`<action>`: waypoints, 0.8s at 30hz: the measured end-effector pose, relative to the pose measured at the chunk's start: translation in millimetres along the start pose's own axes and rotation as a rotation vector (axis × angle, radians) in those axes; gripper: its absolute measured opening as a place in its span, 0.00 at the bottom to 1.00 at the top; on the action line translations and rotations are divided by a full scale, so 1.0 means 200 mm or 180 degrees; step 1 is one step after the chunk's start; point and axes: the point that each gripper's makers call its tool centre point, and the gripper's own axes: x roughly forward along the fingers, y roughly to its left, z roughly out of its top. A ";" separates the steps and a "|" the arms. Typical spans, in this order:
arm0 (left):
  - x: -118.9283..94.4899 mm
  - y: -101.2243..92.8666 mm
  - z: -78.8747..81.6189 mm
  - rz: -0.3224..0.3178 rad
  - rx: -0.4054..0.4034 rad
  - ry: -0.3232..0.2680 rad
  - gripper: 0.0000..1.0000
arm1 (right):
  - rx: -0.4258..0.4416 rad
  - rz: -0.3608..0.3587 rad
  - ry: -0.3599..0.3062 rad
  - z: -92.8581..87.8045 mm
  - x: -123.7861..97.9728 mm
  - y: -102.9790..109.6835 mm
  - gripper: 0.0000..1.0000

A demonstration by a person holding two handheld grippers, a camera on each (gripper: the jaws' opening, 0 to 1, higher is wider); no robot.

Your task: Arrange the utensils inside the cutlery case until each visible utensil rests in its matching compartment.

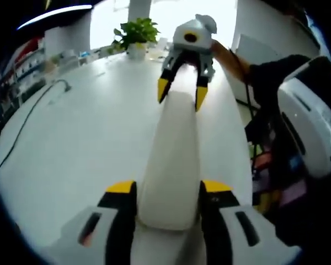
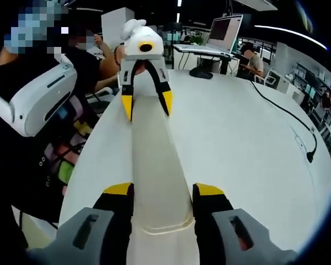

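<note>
A long cream cutlery case [image 1: 174, 149] with its lid closed is held above the white table [image 1: 83, 138], spanning from one gripper to the other. In the left gripper view, my left gripper [image 1: 168, 187] is shut on the case's near end. My right gripper [image 1: 180, 91] clamps the far end with its yellow tips. In the right gripper view the same case [image 2: 154, 160] runs away from my right gripper [image 2: 164, 190], which grips the near end. My left gripper [image 2: 147, 102] holds the far end. No utensils are visible.
A potted plant [image 1: 135, 34] stands at the table's far end, and a black cable [image 1: 27, 118] trails across its left side. A laptop [image 2: 223, 30] and another cable [image 2: 287, 116] sit on the table [image 2: 237, 143]. A person wearing a white headset [image 2: 33, 99] stands close by.
</note>
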 end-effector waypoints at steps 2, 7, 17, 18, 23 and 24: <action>0.00 0.00 0.00 -0.0001 0.0023 -0.0003 0.48 | 0.0001 -0.0011 0.0003 0.00 0.00 0.00 0.44; 0.01 0.02 0.01 -0.0008 0.0066 0.0033 0.48 | 0.0017 -0.0011 -0.0037 -0.01 0.00 0.00 0.44; 0.00 0.11 0.02 0.0046 0.0166 0.0069 0.48 | 0.0103 -0.0078 0.0001 0.00 0.02 -0.03 0.44; 0.00 0.11 0.02 0.0038 0.0173 0.0070 0.48 | 0.0106 -0.0085 0.0000 0.00 0.02 -0.03 0.44; 0.00 0.12 0.03 0.0015 0.0212 0.0105 0.48 | 0.0105 -0.0138 0.0020 -0.01 0.03 -0.03 0.44; 0.00 0.13 0.03 0.0011 0.0221 0.0120 0.48 | 0.0104 -0.0146 0.0030 -0.01 0.03 -0.03 0.44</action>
